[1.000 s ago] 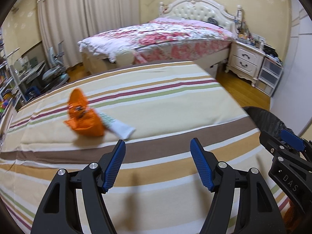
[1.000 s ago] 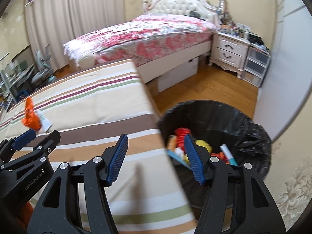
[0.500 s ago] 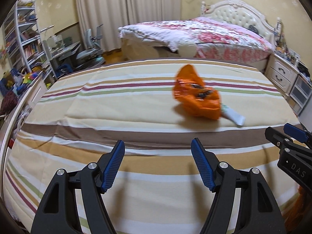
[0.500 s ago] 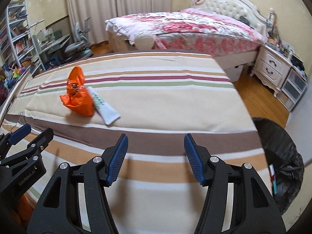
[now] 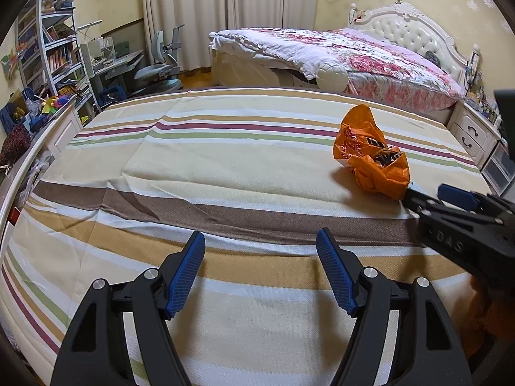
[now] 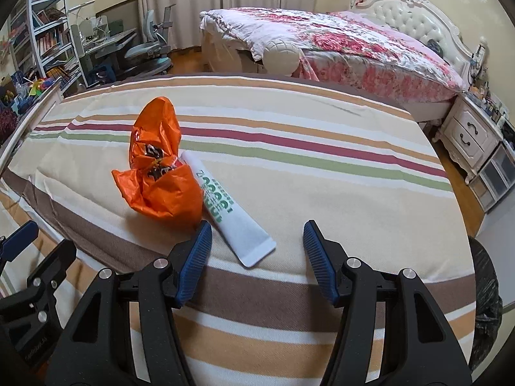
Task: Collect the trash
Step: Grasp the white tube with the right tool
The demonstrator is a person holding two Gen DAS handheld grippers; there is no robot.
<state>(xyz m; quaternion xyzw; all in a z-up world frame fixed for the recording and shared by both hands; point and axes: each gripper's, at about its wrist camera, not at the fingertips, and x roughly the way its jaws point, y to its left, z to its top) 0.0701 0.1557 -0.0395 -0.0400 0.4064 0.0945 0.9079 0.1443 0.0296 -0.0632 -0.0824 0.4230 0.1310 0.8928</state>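
Right gripper (image 6: 256,257) nearer white tube (image 6: 230,214), jaws spread

- A home bedroom: a white tufted-headboard bed (image 5: 415,32) under a pink floral quilt (image 5: 338,51).
- White carved nightstand (image 6: 466,135), cream curtains (image 5: 231,16).
- Study corner with white bookshelf (image 5: 54,48), grey desk chair (image 5: 157,67).

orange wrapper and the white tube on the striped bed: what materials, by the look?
Orange wrapper: thin plastic film, glossy; it is crumpled into sharp creases with bright glints, and a silvery inner side shows near the print, so possibly metallised. White tube: looks like soft plastic or laminate, matte to satin, with green print and a flat crimped end. Striped bed cover: woven cloth, matte, with a visible weave.
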